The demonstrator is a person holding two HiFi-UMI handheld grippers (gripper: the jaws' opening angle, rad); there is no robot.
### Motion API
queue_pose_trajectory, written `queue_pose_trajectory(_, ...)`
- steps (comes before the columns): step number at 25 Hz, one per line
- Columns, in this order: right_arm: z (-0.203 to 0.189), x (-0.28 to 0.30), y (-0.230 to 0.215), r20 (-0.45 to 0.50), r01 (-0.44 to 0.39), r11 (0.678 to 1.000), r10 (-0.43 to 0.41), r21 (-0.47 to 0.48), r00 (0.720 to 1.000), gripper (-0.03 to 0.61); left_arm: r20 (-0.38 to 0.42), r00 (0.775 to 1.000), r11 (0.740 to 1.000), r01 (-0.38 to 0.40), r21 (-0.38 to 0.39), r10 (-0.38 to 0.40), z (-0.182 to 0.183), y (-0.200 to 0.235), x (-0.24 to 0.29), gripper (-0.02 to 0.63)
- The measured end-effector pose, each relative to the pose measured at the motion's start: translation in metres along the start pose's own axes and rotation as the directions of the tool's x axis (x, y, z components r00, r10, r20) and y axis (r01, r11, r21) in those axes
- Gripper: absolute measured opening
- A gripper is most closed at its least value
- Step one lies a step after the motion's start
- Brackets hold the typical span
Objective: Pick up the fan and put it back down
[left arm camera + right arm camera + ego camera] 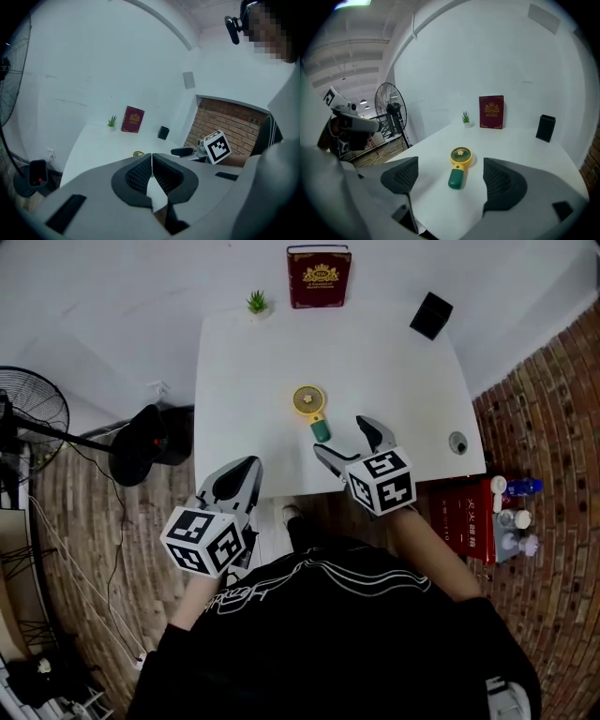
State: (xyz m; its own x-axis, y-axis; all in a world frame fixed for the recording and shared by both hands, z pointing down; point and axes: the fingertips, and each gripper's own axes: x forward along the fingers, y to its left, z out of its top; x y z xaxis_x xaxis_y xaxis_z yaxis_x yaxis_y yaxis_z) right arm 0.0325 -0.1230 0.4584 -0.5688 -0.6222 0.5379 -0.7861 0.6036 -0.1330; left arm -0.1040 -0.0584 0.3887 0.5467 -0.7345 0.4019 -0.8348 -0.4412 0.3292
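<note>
Gold-crested maroon book [319,276] beyond yellow fan [312,411]

A white rectangular desk [272,362] stands on a brick-patterned floor [553,409]. At its far edge a dark red book with a gold crest [319,277] stands upright. A small green potted plant [258,304] sits just left of the book, and a black box [431,315] is near the far right corner. A black pedestal floor fan [28,413] stands left of the desk.
</note>
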Motion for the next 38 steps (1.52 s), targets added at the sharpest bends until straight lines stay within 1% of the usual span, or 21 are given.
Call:
queue_pose_trajectory(4, -0.007, 0.028, -0.007, -0.047, 0.000, 1.000, 0.000, 0.011, 0.999, 0.418, -0.018, 1.000, 1.000, -0.011, -0.025, 0.011, 0.001, 0.019, 0.008, 0.034)
queue_pose_trajectory(10, -0.024, 0.065, -0.012, -0.117, 0.018, 1.000, -0.016, 0.013, 0.993, 0.413, -0.014, 1.000, 0.997, -0.028, -0.068, 0.027, -0.001, 0.042, 0.014, 0.034)
queue_pose_trajectory(19, -0.040, 0.105, -0.021, -0.190, 0.051, 0.998, -0.045, 0.025, 0.981, 0.397, -0.033, 0.998, 0.994, -0.049, -0.097, 0.046, -0.003, 0.066, 0.018, 0.034)
queue_pose_trajectory(25, -0.048, 0.122, -0.022, -0.231, 0.056, 0.998, -0.050, 0.020, 0.972, 0.385, -0.061, 0.996, 0.990, -0.074, -0.116, 0.068, -0.009, 0.081, 0.017, 0.034)
queue_pose_trajectory(30, -0.053, 0.126, -0.024, -0.259, 0.087, 0.996, -0.082, 0.010, 0.963, 0.323, -0.069, 0.995, 0.988, -0.086, -0.126, 0.078, -0.009, 0.090, 0.015, 0.034)
queue_pose_trajectory(37, -0.058, 0.126, -0.024, -0.290, 0.120, 0.992, -0.108, 0.027, 0.951, 0.226, -0.070, 0.996, 0.991, -0.070, -0.113, 0.062, -0.003, 0.090, 0.020, 0.034)
queue_pose_trajectory(38, -0.058, 0.126, -0.023, -0.294, 0.123, 0.992, -0.109, 0.029, 0.949, 0.222, -0.069, 0.996, 0.991, -0.067, -0.112, 0.059, -0.003, 0.090, 0.021, 0.034)
